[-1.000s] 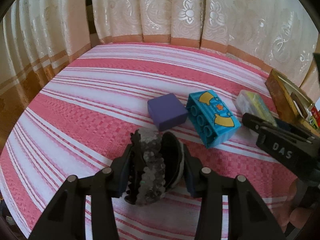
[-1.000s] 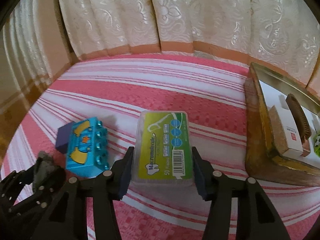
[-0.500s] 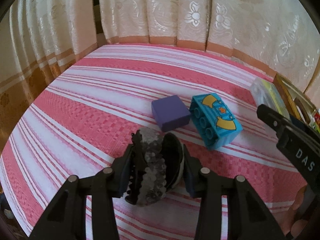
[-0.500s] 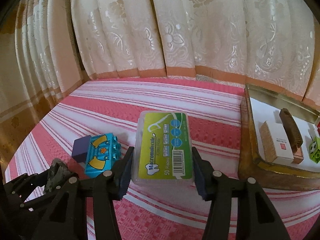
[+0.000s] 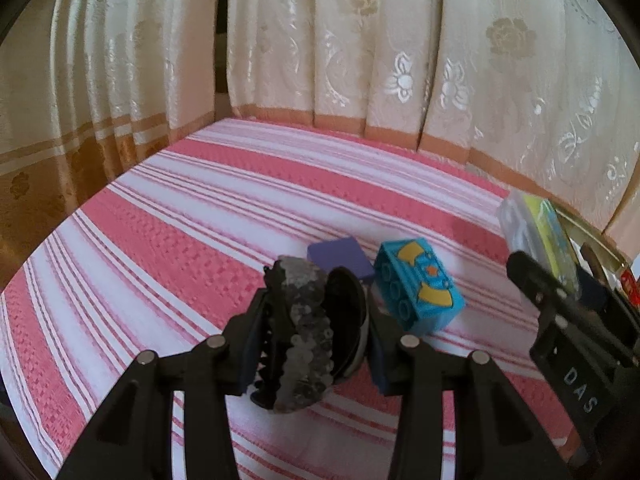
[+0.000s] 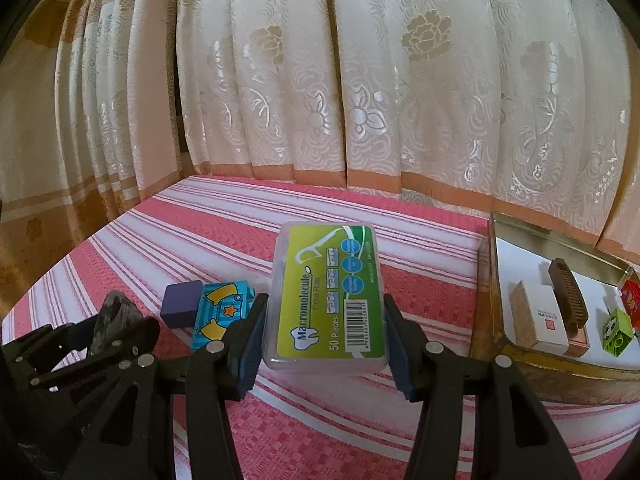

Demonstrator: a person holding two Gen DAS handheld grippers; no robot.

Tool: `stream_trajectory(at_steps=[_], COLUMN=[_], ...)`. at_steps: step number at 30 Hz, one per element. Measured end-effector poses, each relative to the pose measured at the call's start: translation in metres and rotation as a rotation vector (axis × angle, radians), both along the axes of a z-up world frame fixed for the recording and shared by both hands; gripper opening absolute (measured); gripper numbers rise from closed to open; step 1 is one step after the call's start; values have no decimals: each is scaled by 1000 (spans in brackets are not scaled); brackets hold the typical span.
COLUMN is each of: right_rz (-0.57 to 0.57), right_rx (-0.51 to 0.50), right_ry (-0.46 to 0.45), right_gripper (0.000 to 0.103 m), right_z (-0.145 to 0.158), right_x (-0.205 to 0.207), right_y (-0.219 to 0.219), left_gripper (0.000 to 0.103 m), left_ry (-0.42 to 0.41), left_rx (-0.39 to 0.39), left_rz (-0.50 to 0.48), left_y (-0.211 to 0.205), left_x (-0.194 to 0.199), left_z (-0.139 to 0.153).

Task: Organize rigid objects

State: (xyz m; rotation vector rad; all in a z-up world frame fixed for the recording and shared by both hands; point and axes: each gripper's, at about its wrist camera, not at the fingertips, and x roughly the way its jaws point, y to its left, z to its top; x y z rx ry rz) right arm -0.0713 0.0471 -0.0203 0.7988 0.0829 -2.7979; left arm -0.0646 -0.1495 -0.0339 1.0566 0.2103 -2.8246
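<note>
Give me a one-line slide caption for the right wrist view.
Right gripper holds a floss pick box above the striped cloth, beside a tray of sorted items.

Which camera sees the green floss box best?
The right wrist view: the floss box faces the camera, label readable, clamped by the right gripper. The left wrist view shows it only edge-on and blurred at the right.

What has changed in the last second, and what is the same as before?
The right gripper lifted its floss pick box and tilted upward: more curtain shows now, and the tray sits lower in its view. The left gripper rolled slightly. Both grips are unchanged, the left still on the hair claw clip. The purple block and blue toy brick stayed on the striped cloth.
</note>
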Motion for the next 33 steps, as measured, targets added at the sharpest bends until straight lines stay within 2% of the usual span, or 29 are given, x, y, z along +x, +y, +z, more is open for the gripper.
stream_trajectory(at_steps=[7, 15, 24, 33], right_rz=[0, -1, -6, -8], right_rx=[12, 19, 20, 19], right_ry=[15, 31, 33, 33], right_gripper=[56, 56, 56, 56], right_z=[2, 3, 3, 2], right_x=[2, 5, 7, 11], right_y=[-1, 1, 7, 16], left_gripper=[43, 43, 43, 43], left_ry=[38, 100, 115, 101], left_rx=[7, -38, -66, -48], left_rz=[31, 60, 62, 53], left_y=[-2, 2, 9, 12], left_x=[2, 10, 13, 13], left_z=[5, 13, 15, 13])
